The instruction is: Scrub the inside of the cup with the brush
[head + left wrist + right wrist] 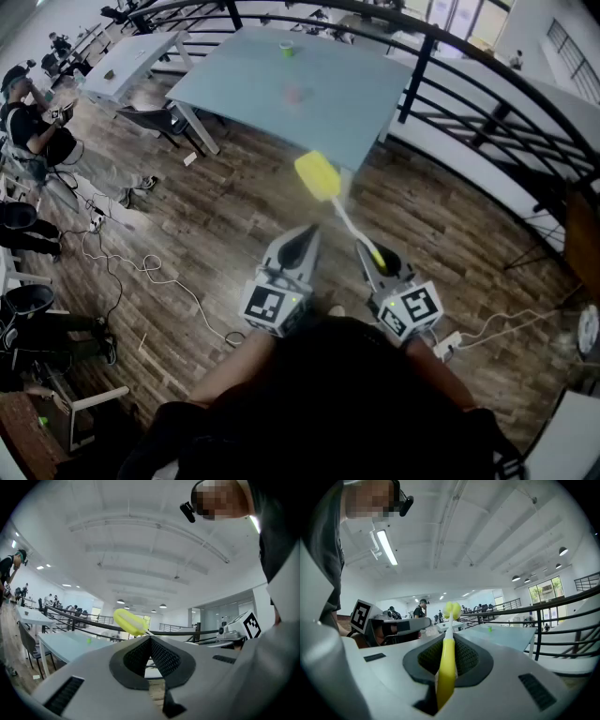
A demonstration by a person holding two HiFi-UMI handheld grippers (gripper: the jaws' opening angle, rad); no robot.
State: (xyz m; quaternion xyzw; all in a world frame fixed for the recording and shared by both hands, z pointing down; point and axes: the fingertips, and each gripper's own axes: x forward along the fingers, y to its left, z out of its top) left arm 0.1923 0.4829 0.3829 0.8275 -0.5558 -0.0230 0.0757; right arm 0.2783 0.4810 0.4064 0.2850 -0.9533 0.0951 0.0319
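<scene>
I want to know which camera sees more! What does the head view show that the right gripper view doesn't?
Only the head view: the wooden floor and the cables lying on it.
Only the right gripper view: the ceiling lights.
Both: the right claw pinching the brush by its yellow handle, the left claw, the table and the small green cup on it.

**Surfaces: table and floor**

Pale blue-grey table point(244, 89) stands on a wood-plank floor point(234, 206). On the tabletop, near the far edge: one small green cup point(287, 49), too small for detail. On the floor: loose white cables point(164, 278) at left, white power strip point(446, 344) at right.
</scene>
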